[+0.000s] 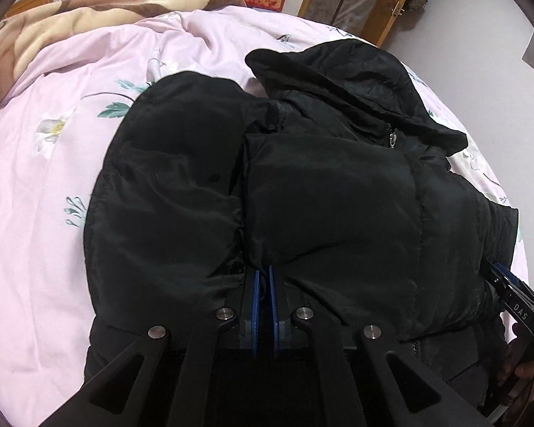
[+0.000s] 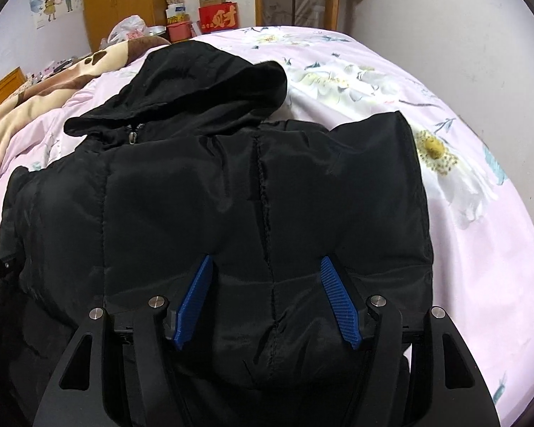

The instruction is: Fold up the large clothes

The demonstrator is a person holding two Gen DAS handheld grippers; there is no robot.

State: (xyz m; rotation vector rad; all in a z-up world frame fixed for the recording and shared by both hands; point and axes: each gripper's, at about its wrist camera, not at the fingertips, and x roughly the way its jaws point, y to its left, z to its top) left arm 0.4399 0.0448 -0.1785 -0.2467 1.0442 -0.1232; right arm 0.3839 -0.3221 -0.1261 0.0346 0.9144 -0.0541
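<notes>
A black jacket [image 1: 320, 192] is spread on a floral quilt [image 1: 53, 163], hood [image 2: 195, 82] at twelve o'clock. The left gripper [image 1: 265, 277] is pinched on its fabric; the right gripper [image 2: 267, 277] is held spread over it.

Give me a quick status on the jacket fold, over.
Left gripper shut on black padded hooded jacket. Right gripper open, jacket fabric between its blue pads. Jacket on pink floral bedspread. Nothing in the way.
</notes>
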